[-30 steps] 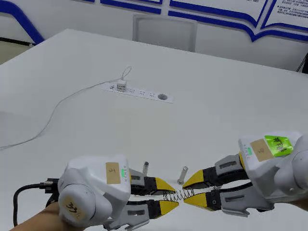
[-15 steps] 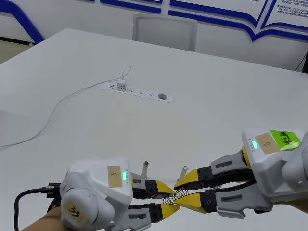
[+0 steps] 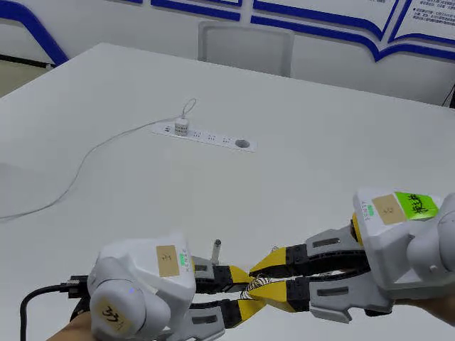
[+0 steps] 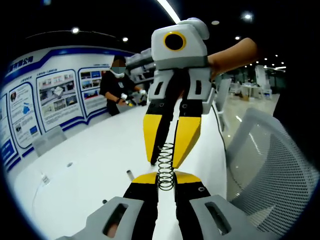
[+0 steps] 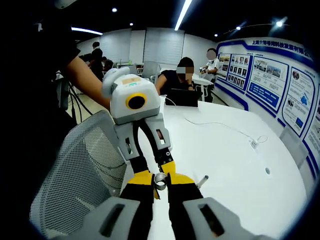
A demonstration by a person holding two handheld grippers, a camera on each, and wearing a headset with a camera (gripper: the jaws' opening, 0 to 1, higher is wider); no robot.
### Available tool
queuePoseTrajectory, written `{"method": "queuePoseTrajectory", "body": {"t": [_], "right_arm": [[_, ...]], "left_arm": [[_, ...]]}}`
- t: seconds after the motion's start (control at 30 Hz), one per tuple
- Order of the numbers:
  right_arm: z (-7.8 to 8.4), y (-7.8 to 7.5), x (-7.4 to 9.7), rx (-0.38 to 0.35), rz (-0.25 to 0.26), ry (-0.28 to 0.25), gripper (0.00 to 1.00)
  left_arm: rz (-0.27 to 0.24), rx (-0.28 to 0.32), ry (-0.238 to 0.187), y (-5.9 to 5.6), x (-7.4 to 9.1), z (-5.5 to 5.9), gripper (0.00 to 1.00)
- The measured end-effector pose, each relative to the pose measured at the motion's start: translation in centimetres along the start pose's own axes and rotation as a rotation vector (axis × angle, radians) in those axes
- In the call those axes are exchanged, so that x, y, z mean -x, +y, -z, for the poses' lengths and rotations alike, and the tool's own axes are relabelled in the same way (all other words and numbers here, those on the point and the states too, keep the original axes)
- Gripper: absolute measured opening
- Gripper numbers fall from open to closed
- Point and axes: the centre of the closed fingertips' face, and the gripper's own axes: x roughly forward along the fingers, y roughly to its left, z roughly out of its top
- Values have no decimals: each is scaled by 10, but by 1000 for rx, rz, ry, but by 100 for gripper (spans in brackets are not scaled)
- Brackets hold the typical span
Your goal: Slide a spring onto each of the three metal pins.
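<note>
left claw [image 4: 165,180]: mine, low on the left in the head view; its yellow tips are pinched on one end of the spring.
right claw [image 5: 160,184]: mine, coming in from the right to meet the other tip to tip; its jaws are closed down on the spring's other end.
spring [image 4: 165,167]: one bare wire coil, held off the table across the short gap between my two claws; in the right gripper view it is end-on, a small ring.
pin [image 3: 216,249]: short metal peg, upright on the table just beyond my left claw's jaws, its shaft bare.
stub [image 4: 104,202]: small dark upright near the pin, low in the left gripper view; it may be another pin, but it is too small for me to tell.
table [image 3: 320,177]: white and wide.
power strip [image 3: 206,135]: white, flat near the table's middle, well apart from my claws, with a small plug at its left end.
cable [image 3: 85,160]: thin and white, trailing left from that plug.
chair [image 3: 245,46]: pale, at the table's far side.
mesh chair [image 5: 85,165]: grey, close beside my claws.
</note>
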Motion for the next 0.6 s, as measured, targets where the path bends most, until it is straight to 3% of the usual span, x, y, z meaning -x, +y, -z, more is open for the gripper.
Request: {"method": "queuePoseTrajectory", "body": {"t": [0.17, 0.4, 0.5, 0.6], "right_arm": [[-3, -7, 2, 2, 28, -7, 10], [-6, -15, 4, -3, 57, -18, 10], [-5, -20, 5, -1, 71, -14, 11], [-2, -24, 7, -8, 82, -11, 11]], "left_arm": [[-35, 36, -36, 7, 6, -1, 16], [-93, 52, -21, 16, 12, 5, 38], [-128, 96, -26, 22, 15, 8, 47], [-202, 100, -40, 34, 20, 9, 62]]}}
